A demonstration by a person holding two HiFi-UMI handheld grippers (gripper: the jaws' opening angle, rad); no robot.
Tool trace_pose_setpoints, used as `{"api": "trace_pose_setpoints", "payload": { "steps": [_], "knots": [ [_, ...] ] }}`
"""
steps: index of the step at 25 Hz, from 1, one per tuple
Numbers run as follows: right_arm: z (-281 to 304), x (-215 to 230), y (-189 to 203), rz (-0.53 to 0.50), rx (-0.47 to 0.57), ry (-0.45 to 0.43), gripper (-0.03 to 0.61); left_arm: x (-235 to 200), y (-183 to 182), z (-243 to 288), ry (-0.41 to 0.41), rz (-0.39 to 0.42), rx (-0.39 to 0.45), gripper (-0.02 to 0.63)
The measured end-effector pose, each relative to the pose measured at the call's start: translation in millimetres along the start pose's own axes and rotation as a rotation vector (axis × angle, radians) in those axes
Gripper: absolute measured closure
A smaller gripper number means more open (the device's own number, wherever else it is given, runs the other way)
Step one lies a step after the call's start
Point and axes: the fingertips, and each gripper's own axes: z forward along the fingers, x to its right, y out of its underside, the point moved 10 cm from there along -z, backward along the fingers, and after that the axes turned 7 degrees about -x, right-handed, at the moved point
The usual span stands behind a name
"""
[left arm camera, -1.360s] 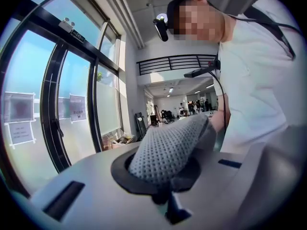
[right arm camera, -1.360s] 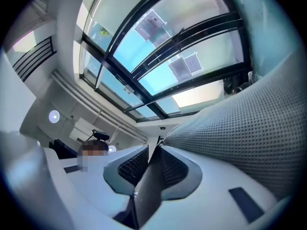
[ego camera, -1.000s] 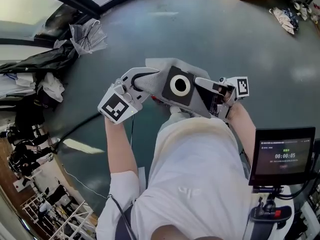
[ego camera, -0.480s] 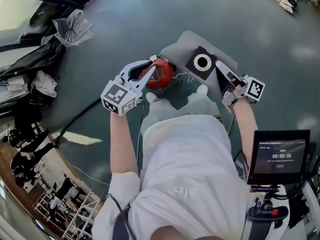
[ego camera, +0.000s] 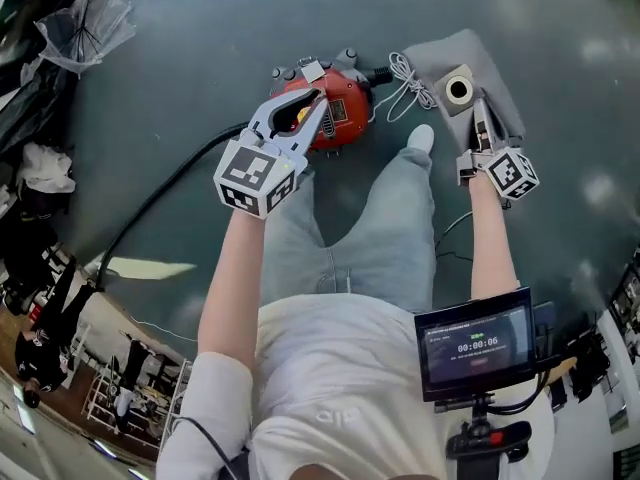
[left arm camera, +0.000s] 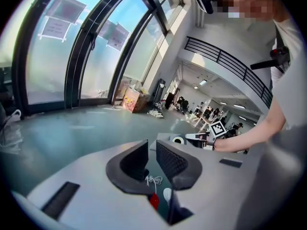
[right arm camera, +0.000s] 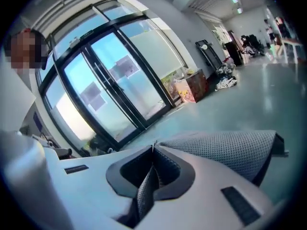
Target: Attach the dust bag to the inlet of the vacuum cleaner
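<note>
The red vacuum cleaner [ego camera: 335,113] stands on the grey floor in front of the person's legs. My left gripper [ego camera: 318,96] hovers over its top; its jaws stand a narrow gap apart with nothing between them [left arm camera: 151,152]. The grey dust bag [ego camera: 480,68], with a black collar and a white ring [ego camera: 459,90], lies low to the right of the vacuum. My right gripper [ego camera: 479,110] is shut on the bag's fabric [right arm camera: 225,150], which runs between the jaws [right arm camera: 154,150]. The left gripper view shows the ring [left arm camera: 178,140] and the right gripper [left arm camera: 199,138] beyond.
A black hose [ego camera: 160,203] runs from the vacuum to the left. A white coiled cord [ego camera: 405,76] lies between vacuum and bag. A white shoe [ego camera: 422,138] stands near the bag. A clear plastic bag [ego camera: 85,18] lies far left. A monitor [ego camera: 475,343] hangs at lower right.
Both grippers dropped from chest height toward the floor. The left gripper parted from the dust bag and now hangs over the vacuum; the right one carried the bag down beside it.
</note>
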Motion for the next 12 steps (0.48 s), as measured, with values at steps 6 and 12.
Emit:
{"api": "trace_pose_setpoints", "payload": {
  "steps": [6,12],
  "knots": [
    [70.0,21.2,75.9,-0.13,-0.05,0.172,0.561,-28.7,102.7,69.2,0.046,-0.031,-0.109,0.572],
    [132.8,37.7,113.5,-0.347,-0.065,0.317,0.56,-57.5,153.0,108.5,0.025,0.014,-0.095,0.573]
  ]
}}
